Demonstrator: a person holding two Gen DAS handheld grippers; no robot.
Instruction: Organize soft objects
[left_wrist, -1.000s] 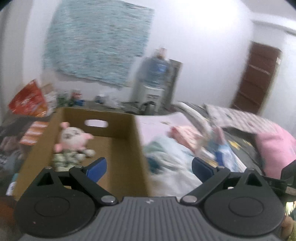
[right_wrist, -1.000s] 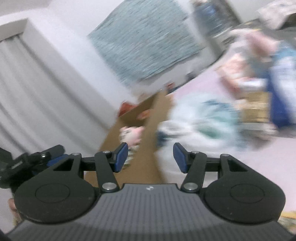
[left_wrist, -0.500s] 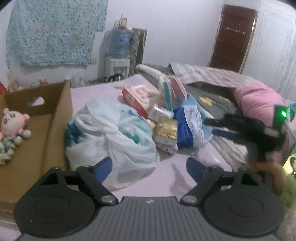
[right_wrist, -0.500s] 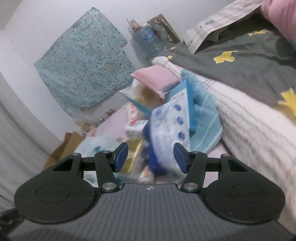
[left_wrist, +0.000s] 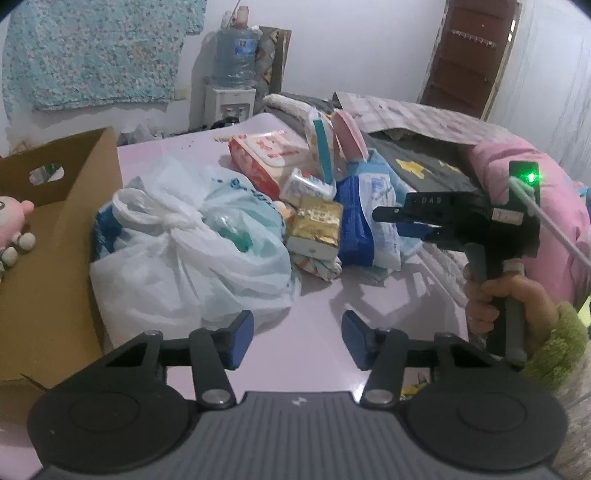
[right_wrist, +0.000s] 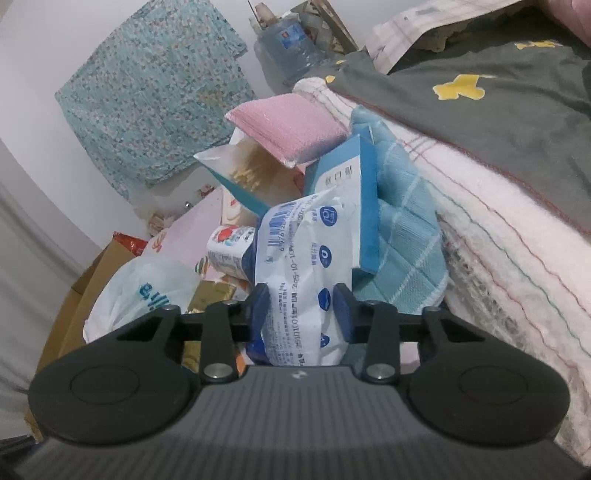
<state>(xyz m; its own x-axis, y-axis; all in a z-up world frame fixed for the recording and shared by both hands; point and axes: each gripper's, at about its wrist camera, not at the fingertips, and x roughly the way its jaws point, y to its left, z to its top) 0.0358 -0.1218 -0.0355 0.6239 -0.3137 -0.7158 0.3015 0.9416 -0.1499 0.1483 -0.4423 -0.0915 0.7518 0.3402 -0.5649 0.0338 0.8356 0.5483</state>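
Note:
A heap of soft packs lies on the pink table top (left_wrist: 317, 332). In the right wrist view my right gripper (right_wrist: 301, 314) has a blue and white soft pack (right_wrist: 303, 266) between its blue pads. The jaws are closing and both pads touch the pack. The left wrist view shows that same gripper (left_wrist: 388, 219) from the side, at the pack (left_wrist: 364, 218), carried by a hand (left_wrist: 509, 302) in a green sleeve. My left gripper (left_wrist: 297, 339) hovers low over bare table beside a knotted white plastic bag (left_wrist: 184, 251). Its jaws are closing on nothing.
An open cardboard box (left_wrist: 55, 266) stands at the left with a pink plush toy (left_wrist: 14, 221) inside. The heap also holds a red and white wipes pack (left_wrist: 266, 155), a gold pack (left_wrist: 317, 225), a pink sponge (right_wrist: 288, 125) and a blue towel (right_wrist: 406, 229). Bedding (right_wrist: 517, 184) borders the right.
Both grippers swung away from the box and came down at the heap. The left jaws narrowed. The right jaws closed in around the blue and white pack.

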